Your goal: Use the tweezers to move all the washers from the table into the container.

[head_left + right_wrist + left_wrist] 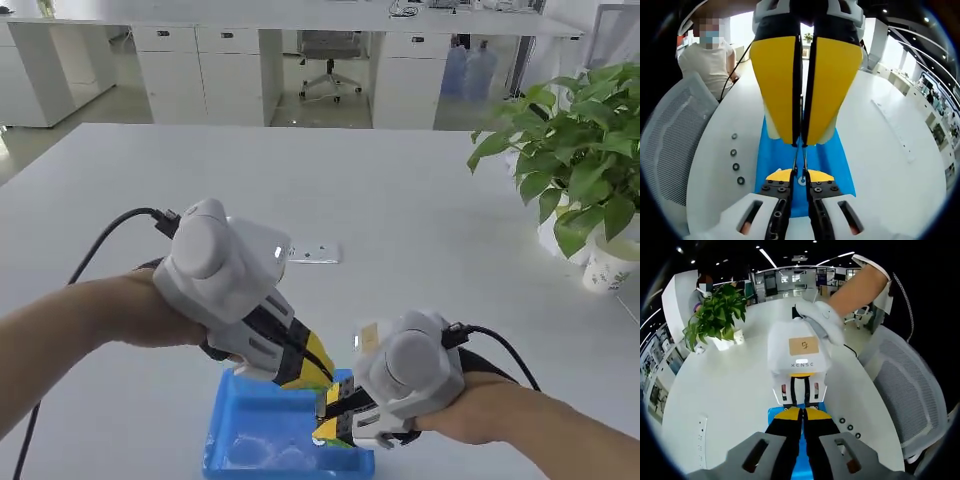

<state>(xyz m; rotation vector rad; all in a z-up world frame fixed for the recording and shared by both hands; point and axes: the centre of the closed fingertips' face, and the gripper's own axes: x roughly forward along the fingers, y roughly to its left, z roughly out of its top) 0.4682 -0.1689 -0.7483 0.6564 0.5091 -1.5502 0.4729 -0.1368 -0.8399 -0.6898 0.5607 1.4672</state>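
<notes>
My left fingers (775, 90) pressed together on tweezers (798, 159), tips aimed down over blue container (772, 155) for drop. My right fingers (781, 191) close round tweezer tips; whether squeezing, cannot tell. Four washers (736, 166) wait on bench (875, 200) beside container.

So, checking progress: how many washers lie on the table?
4 washers, in a row on the table beside the blue container; others may be hidden.

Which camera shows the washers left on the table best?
The right gripper view: four washers in a clear row beside the container. The left gripper view shows three, smaller.
</notes>
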